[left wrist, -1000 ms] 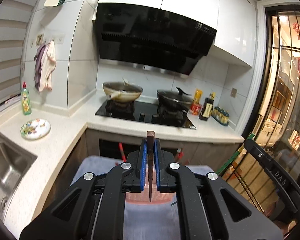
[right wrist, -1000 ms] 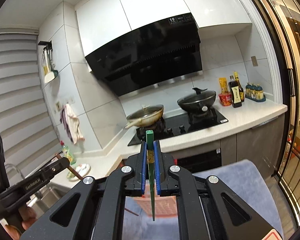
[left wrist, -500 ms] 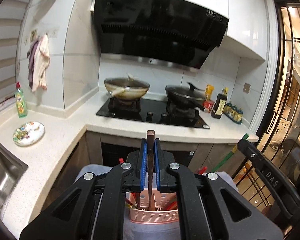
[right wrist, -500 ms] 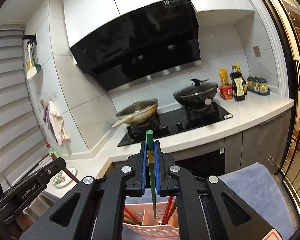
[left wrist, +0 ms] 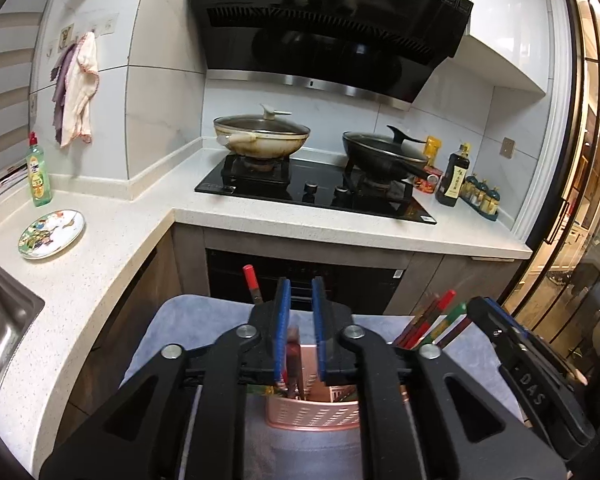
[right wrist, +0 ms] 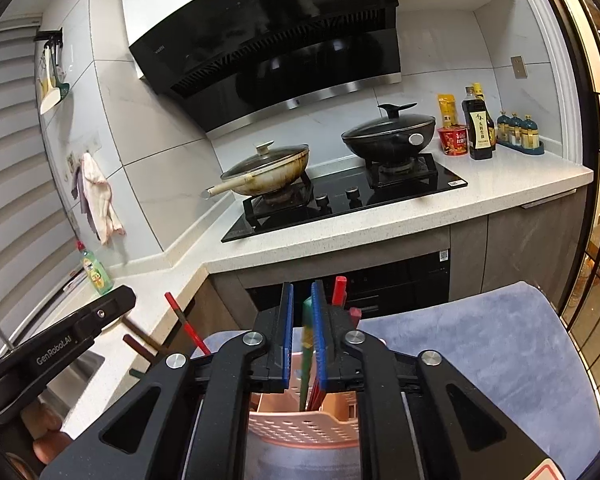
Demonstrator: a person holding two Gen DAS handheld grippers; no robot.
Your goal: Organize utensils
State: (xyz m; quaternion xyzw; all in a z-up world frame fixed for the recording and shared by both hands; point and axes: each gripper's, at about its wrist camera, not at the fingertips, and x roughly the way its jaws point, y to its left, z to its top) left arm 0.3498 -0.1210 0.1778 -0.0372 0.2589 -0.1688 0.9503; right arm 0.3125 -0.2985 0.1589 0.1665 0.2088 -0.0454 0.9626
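Right cam only: green chopstick [right wrist: 305, 344] betw open right tongs [right wrist: 301, 334], above basket [right wrist: 300, 432].

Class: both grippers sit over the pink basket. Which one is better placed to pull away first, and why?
Left, probably. The left gripper is open, and the brown chopstick sits low between its fingers, below their tips. The right gripper is open too, but the green chopstick rises close against one finger.

Place: a home kitchen.
Cooking: a black gas hob [left wrist: 316, 194] carries two lidded woks under a slanted range hood [left wrist: 328, 24].
Washing: steel sink [left wrist: 4, 320], dish soap bottle [left wrist: 39, 170], patterned plate [left wrist: 52, 234].
Seasoning: soy sauce bottle [right wrist: 478, 128] on the white countertop [left wrist: 100, 248].
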